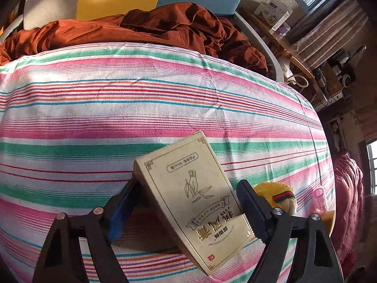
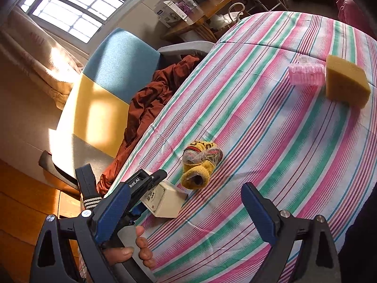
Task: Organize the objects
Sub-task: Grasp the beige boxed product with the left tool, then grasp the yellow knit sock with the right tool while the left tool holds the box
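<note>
Left wrist view: the left gripper grasps a tilted box over the bed, while the right gripper hangs released.

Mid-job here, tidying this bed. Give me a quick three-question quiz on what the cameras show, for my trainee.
1. Fill in: the pink hair roller lies beside a yellow ____.
2. What sits between the left gripper's jaws? A mug; B cream box; C spoon.
3. True or false: the yellow sock lies on the striped sheet, ahead of the right gripper's open jaws.
Key: 1 sponge; 2 B; 3 true.
</note>
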`<state>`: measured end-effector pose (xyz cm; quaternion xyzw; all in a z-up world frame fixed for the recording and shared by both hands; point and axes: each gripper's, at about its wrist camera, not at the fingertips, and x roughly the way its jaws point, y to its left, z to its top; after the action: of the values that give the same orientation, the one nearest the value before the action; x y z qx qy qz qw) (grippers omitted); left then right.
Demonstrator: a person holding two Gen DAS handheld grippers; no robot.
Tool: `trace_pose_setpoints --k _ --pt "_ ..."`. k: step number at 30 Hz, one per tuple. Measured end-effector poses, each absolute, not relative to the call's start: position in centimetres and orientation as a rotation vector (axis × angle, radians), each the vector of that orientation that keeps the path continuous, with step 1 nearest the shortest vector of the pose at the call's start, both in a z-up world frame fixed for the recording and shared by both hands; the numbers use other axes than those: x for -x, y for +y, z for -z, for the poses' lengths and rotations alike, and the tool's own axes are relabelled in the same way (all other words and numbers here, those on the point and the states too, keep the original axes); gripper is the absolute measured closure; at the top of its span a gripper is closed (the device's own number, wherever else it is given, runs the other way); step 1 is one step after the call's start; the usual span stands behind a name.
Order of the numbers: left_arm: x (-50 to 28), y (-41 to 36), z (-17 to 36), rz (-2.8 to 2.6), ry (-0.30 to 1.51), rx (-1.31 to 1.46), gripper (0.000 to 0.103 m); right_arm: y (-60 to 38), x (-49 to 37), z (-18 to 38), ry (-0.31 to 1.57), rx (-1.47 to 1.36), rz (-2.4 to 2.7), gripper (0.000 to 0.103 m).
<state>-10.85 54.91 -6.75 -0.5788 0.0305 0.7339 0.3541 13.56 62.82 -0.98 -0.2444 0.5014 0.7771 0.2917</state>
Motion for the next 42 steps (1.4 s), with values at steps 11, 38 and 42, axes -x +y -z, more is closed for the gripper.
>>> trace_pose_setpoints --k 11,38,42 --pt "6.5 44.8 4.8 -1.867 0.323 1.270 0.047 62.5 -12.4 1.8 1.275 0.766 -2.036 0.009" --pt "3.8 39.3 7.9 -1.983 0.246 1.082 0.051 62.2 -9.6 4.1 1.097 0.970 -1.912 0.015" --pt "3.3 39.6 8.1 -2.015 0.296 1.048 0.051 62.2 -9.7 4.0 1.110 0.954 -1.902 0.015"
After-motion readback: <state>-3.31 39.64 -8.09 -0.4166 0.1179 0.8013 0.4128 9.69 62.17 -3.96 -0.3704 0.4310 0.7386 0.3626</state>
